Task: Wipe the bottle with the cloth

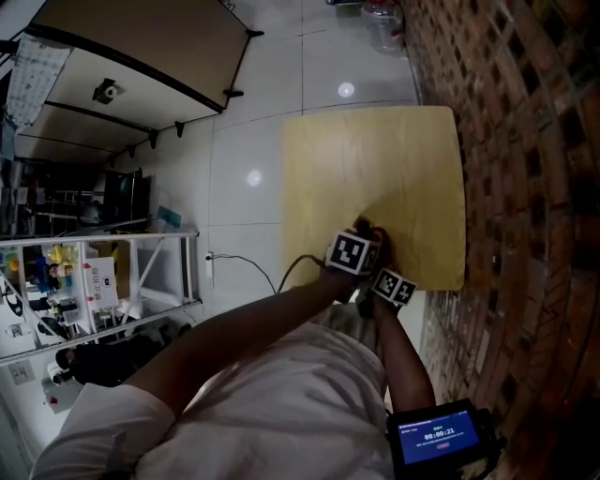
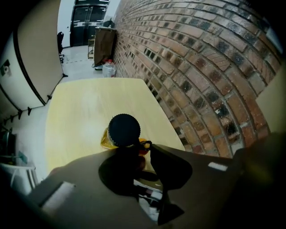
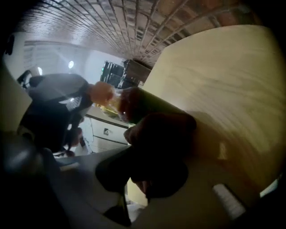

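A bottle (image 2: 124, 130) with a black cap and yellow liquid stands on the pale wooden table (image 2: 85, 107), near its front edge. My left gripper (image 2: 127, 150) is shut on it from above, its jaws around the neck under the cap. In the head view the two grippers sit close together, the left gripper (image 1: 361, 246) just beyond the right gripper (image 1: 377, 279). My right gripper (image 3: 152, 156) is shut on a dark cloth (image 3: 158, 147) bunched between its jaws. In the blurred right gripper view the bottle (image 3: 114, 102) shows right above the cloth; whether they touch I cannot tell.
A brick wall (image 1: 525, 141) runs along the table's right side. White tiled floor (image 1: 244, 169) lies to the left, with a metal shelf rack (image 1: 103, 281) full of items and a cable (image 1: 248, 264). A large water jug (image 1: 382, 23) stands on the floor beyond the table.
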Motion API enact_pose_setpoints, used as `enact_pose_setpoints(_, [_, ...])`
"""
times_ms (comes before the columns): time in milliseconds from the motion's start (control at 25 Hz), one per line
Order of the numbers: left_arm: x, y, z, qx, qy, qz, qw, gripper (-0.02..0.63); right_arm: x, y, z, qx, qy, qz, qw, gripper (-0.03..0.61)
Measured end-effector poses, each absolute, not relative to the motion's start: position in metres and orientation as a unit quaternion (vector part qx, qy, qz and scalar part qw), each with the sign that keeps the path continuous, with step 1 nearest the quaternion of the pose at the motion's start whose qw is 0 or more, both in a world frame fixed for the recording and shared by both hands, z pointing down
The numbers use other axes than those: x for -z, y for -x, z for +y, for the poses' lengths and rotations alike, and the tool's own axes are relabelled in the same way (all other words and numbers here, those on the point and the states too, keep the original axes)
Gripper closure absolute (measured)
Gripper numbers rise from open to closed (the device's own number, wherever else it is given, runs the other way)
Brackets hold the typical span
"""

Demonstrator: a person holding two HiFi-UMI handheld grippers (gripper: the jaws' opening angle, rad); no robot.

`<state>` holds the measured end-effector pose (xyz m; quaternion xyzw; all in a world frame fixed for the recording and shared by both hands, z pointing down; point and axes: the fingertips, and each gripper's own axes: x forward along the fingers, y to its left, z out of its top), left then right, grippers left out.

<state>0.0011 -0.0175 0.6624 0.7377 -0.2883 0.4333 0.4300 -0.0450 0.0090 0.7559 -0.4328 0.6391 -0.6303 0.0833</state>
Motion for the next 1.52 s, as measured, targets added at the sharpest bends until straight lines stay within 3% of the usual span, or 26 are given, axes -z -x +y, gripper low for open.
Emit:
enact_pose_setpoints(80, [-0.663, 0.000, -0.017, -0.439, -0.757, -0.278, 0.396, 0.510, -0.746, 0.031, 0.028, 0.619, 0.427, 0.655, 0.065, 0.508])
enact_pose_setpoints(200, [-0.659, 0.004, -0.019, -0.445, -0.784, -0.265, 0.342, 0.432, -0.738, -0.007, 0.053, 0.602, 0.465, 0.647, 0.056, 0.508])
enact_pose_setpoints(440, [-0.640, 0.019, -0.006, -0.411, -0.825, -0.222, 0.316, 0.399, -0.692, -0.081, 0.058, 0.527, 0.551, 0.645, 0.049, 0.508])
enact_pose_setpoints(640, [-0.608, 0.058, -0.024, -0.379, -0.868, -0.201, 0.250, 0.402, -0.618, -0.088, 0.017, 0.410, 0.558, 0.721, 0.004, 0.508])
enact_pose_setpoints(1000, [-0.571, 0.077, -0.068, -0.266, -0.879, -0.274, 0.285, 0.430, -0.512, -0.097, -0.028, 0.293, 0.581, 0.760, -0.007, 0.508])
enact_pose_setpoints(1520, [-0.530, 0.165, -0.053, -0.243, -0.903, -0.259, 0.241, 0.478, -0.497, -0.065, -0.002, 0.277, 0.646, 0.711, -0.002, 0.508])
